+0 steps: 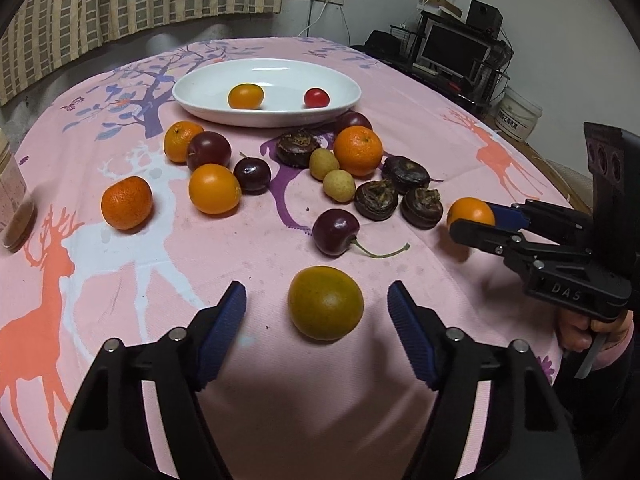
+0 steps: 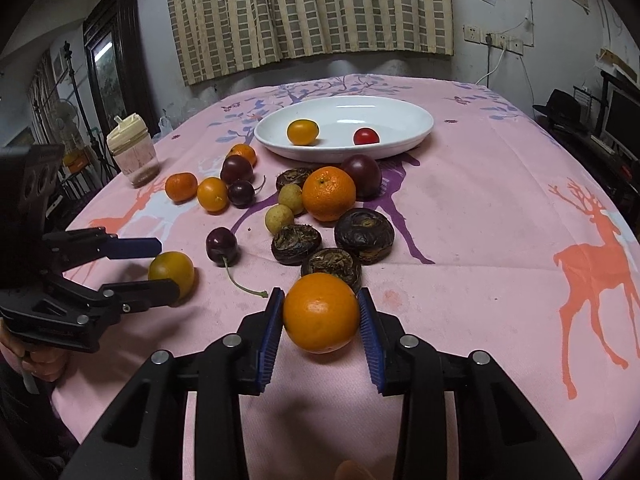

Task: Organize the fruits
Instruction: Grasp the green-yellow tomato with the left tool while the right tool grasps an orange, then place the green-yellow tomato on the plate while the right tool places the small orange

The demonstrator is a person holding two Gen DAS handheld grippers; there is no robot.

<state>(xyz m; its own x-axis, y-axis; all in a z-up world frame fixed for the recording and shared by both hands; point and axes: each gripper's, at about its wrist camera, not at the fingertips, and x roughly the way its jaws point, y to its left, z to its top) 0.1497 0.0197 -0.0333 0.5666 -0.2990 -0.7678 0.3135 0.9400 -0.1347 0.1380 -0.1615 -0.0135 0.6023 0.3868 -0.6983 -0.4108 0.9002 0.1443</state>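
Sitting at twelve o'clock on the pink tablecloth (image 2: 480,208), the white oval dish (image 2: 416,136) holds just two things: a small yellow-orange fruit (image 2: 303,132) toward its left and a red cherry tomato (image 2: 366,136) toward its right, well apart from each other.

Nearest me, the right gripper (image 2: 321,322) is closed on a small orange (image 2: 321,312), both blue pads touching its sides. The left gripper (image 1: 317,312) stands wide, a greenish-yellow fruit (image 1: 325,302) lying between its fingers with a gap on either side.

Beyond them, the loose fruit crowds the middle of the cloth: a stemmed cherry (image 1: 335,232), dark brown water chestnuts (image 1: 376,200), two pale longans (image 1: 339,186), mandarins (image 1: 358,151) and plums (image 1: 209,150), reaching right up to the dish's near rim. A jar (image 2: 132,154) stands at ten o'clock near the table edge. Bare cloth stretches at three o'clock.
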